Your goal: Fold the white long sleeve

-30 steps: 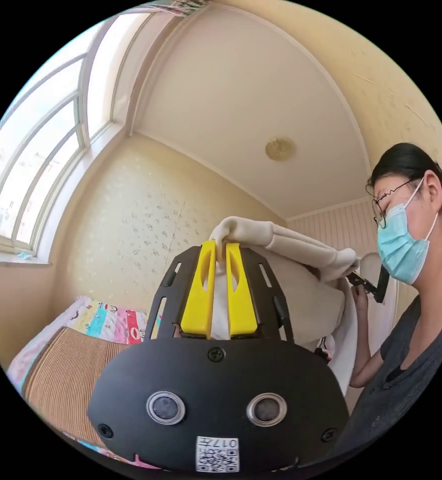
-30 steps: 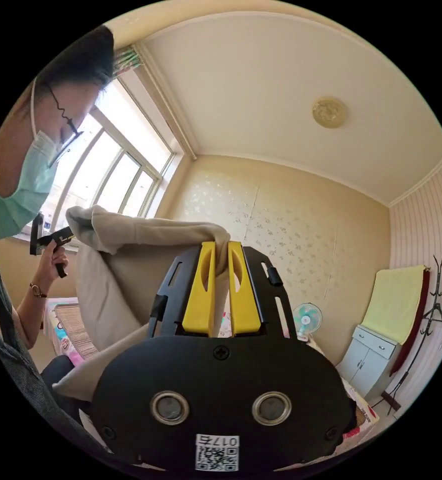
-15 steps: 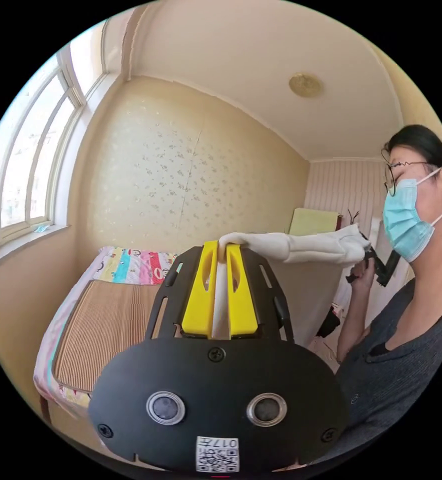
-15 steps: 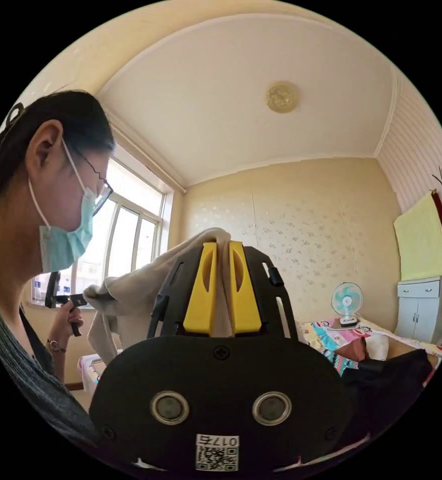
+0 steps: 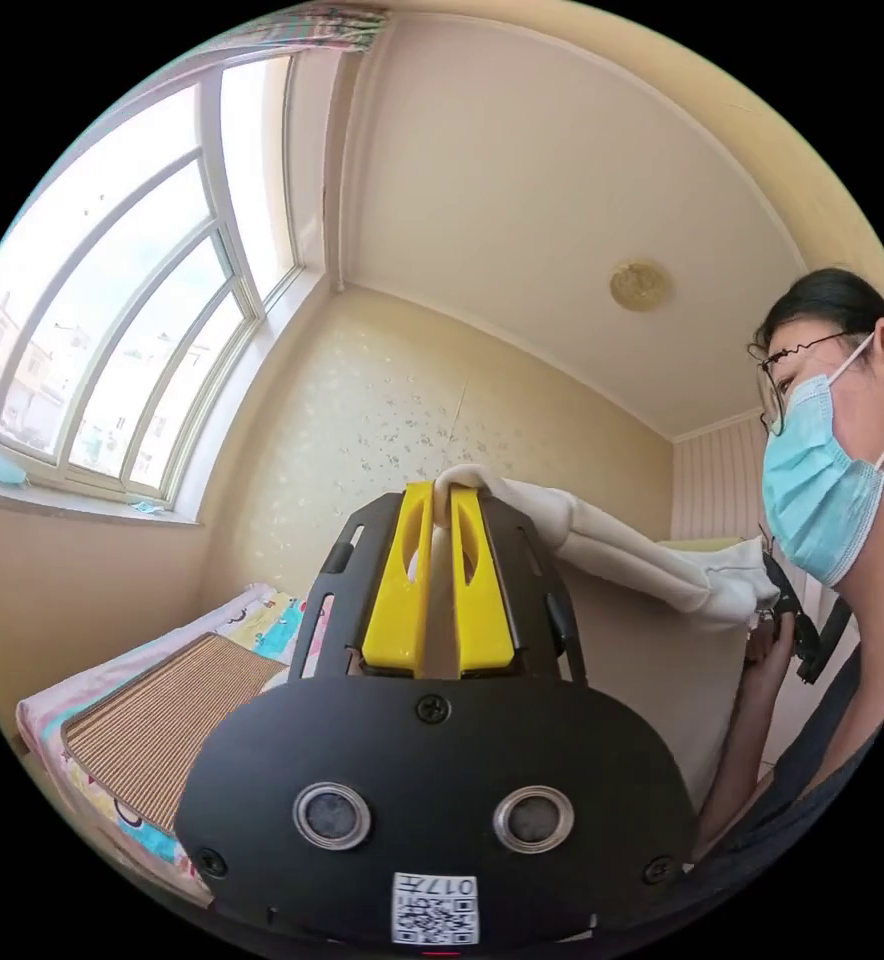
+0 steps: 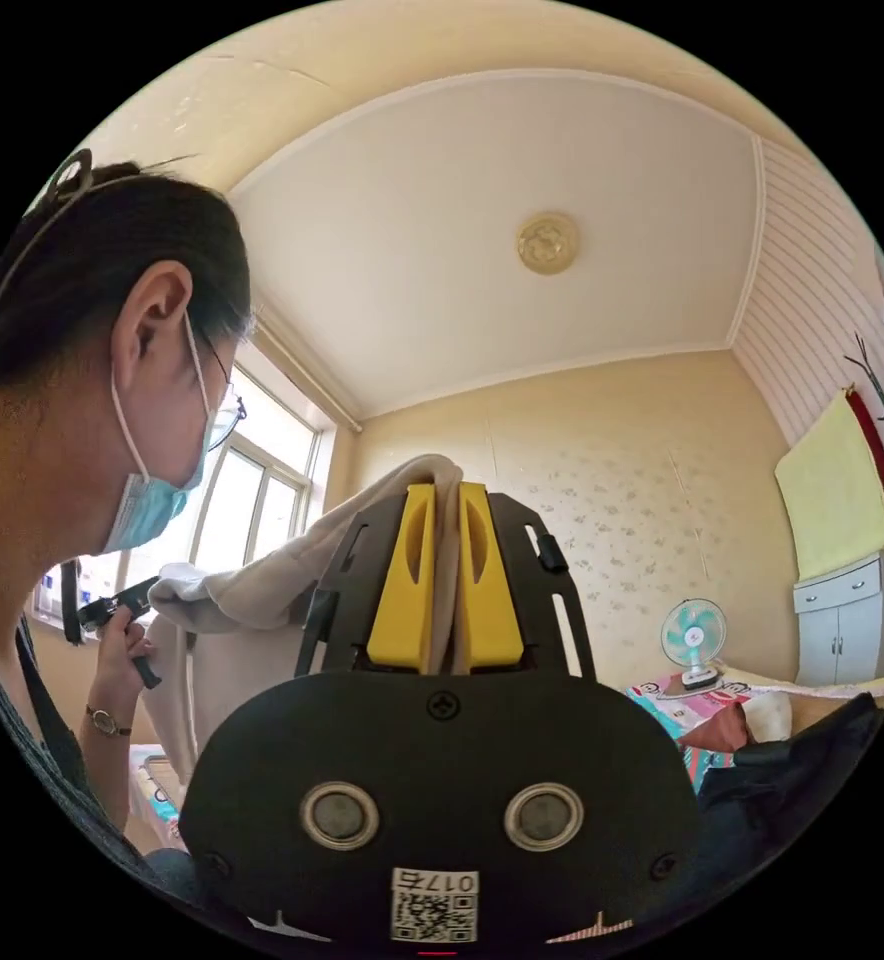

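— where is the white long sleeve (image 5: 612, 545)?

— up in the air, stretched between both tools. in the left gripper view the left gripper (image 5: 440, 500) has its yellow jaws narrow, a fold of the cloth pinched between them; the fabric runs off to the right gripper (image 5: 797, 625), gripped in the person's hand (image 5: 767, 650).

— and the right one's jaws?

— in the right gripper view the right gripper (image 6: 446, 498) is closed on the cloth too, an edge bulging over the tips. the rest hangs down over a bed (image 5: 152, 700).

One shirt (image 5: 612, 545) — two tongs (image 5: 440, 505) — one fan (image 6: 693, 636).
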### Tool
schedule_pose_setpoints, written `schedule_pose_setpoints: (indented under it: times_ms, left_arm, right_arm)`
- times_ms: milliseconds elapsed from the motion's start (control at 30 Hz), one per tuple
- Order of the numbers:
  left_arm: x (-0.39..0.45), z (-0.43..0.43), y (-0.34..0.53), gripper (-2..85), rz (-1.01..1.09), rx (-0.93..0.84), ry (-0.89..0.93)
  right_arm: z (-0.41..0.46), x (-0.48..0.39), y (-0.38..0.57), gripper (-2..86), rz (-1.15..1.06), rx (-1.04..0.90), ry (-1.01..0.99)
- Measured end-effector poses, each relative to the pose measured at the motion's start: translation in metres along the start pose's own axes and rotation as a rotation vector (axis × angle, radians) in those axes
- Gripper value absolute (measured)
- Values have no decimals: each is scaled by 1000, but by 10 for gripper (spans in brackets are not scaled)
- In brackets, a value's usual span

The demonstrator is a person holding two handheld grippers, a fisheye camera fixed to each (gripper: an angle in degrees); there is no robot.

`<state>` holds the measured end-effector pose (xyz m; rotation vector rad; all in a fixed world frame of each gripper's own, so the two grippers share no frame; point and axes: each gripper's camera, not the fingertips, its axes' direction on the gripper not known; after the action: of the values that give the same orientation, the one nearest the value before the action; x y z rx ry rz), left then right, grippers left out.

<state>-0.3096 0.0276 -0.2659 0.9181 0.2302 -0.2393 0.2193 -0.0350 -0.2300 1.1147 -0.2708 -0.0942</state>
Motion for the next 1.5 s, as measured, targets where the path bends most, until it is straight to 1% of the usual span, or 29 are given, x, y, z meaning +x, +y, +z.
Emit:
schedule_pose_setpoints:
  times_ms: [33,100,167,200,267,300,333,367,400,433,500,533,567,667,767,900,1000,1033,1067,1100,1133,1167,1200,1233,1267,1333,1400,1467,1500]
  left_arm:
    - [1,27,2,33,0,-30,-58]
    - [-8,86,7,34,-29,-97,-61]
    - [-19,196,20,35,-5,-228,-97]
    - [-20,231,26,36,31,-279,-121]
    - [-27,369,78,44,243,-511,-259]
    - [-31,398,99,49,283,-592,-293]
    - [-40,444,146,60,326,-786,-358]
    - [-47,471,196,59,372,-980,-379]
    - [-48,475,221,59,397,-1049,-378]
    - [-47,467,269,55,460,-1118,-368]
    - [-43,429,334,32,515,-1103,-348]
    - [-41,401,376,16,534,-1106,-322]
    - [-40,378,416,6,537,-1157,-289]
    - [-41,342,481,-1,438,-1265,-262]
    - [-47,332,488,-3,296,-1230,-237]
    - [-57,350,445,-4,154,-1099,-154]
    - [-60,377,429,-5,165,-1118,-26]
    - [-63,389,440,-5,172,-1184,17]
    - [-68,401,464,-5,190,-1274,8]
    - [-71,405,481,-5,204,-1329,-11]
    - [-78,410,525,-5,233,-1479,-48]
    - [-84,405,566,-4,231,-1574,-56]
    - [-84,393,565,-4,208,-1491,-68]
    - [-79,367,562,-4,195,-1373,-3]
    - [-74,351,567,-4,141,-1375,44]
    - [-56,320,570,-5,85,-1362,110]
    - [-27,291,575,-5,134,-1357,147]
    - [2,265,577,-4,245,-1368,166]
    - [4,262,575,-4,255,-1375,167]
  right_arm:
    - [32,1,8,34,-26,-50,6]
    - [93,8,26,38,-36,-135,6]
    - [199,17,63,44,-85,-265,47]
    - [231,19,76,45,-109,-316,67]
    - [365,37,152,53,-154,-612,147]
    - [396,45,178,54,-132,-727,150]
    - [440,58,229,54,-80,-968,129]
    - [456,65,276,53,-34,-1143,45]
    - [454,65,297,50,-9,-1180,-9]
    - [435,61,335,43,19,-1189,-96]
    - [398,48,393,25,7,-1223,-129]
    - [374,36,437,21,-31,-1300,-134]
    - [350,23,484,18,-61,-1399,-154]
    - [296,-11,577,22,-44,-1601,-229]
    - [259,-46,627,42,29,-1701,-328]
    - [233,-89,629,64,34,-1689,-379]
    - [207,-124,641,70,-89,-1728,-343]
    - [192,-136,655,64,-168,-1735,-326]
    - [173,-140,655,58,-205,-1630,-321]
    - [165,-141,656,55,-221,-1614,-316]
    - [154,-143,658,47,-252,-1604,-304]
    - [145,-144,658,41,-314,-1612,-287]
    - [140,-145,657,38,-352,-1616,-284]
    - [130,-145,658,34,-433,-1620,-263]
    - [120,-140,662,30,-524,-1640,-218]
    - [104,-122,666,27,-587,-1678,-161]
    - [91,-92,662,23,-489,-1708,-134]
    - [76,-49,651,19,-232,-1733,-159]
    - [73,-40,649,18,-168,-1735,-177]
